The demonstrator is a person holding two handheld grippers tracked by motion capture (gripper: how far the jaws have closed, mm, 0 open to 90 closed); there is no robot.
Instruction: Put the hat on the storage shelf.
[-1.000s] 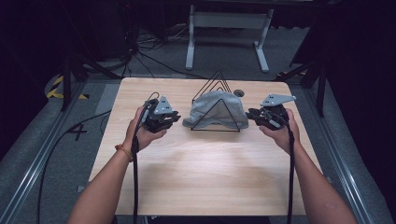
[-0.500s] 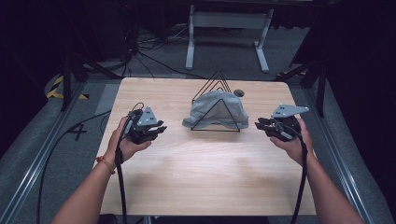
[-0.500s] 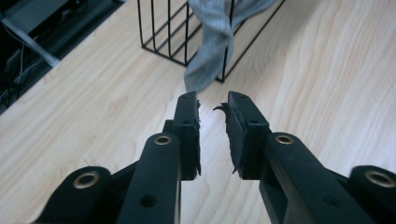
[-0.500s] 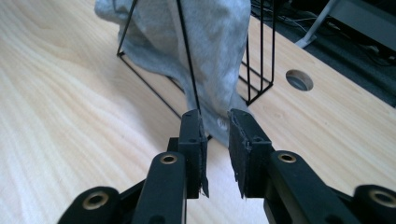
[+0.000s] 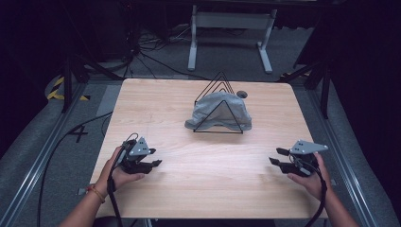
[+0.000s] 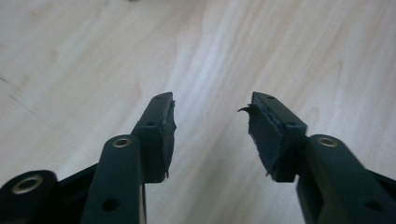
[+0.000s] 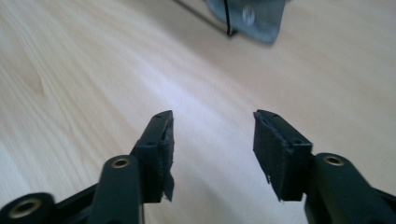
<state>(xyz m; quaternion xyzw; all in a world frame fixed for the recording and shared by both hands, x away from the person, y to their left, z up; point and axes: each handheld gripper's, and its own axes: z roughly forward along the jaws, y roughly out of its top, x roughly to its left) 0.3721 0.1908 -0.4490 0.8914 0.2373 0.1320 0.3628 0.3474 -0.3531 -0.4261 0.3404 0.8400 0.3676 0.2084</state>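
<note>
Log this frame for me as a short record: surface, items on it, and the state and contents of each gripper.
surface: wooden table
items: grey cloth draped in a black wire rack, far centre of the table
left gripper: jaws open, nothing between them, near left of the table
right gripper: jaws open, nothing between them, near right of the table
contact with cloth: none, both grippers apart from it
</note>
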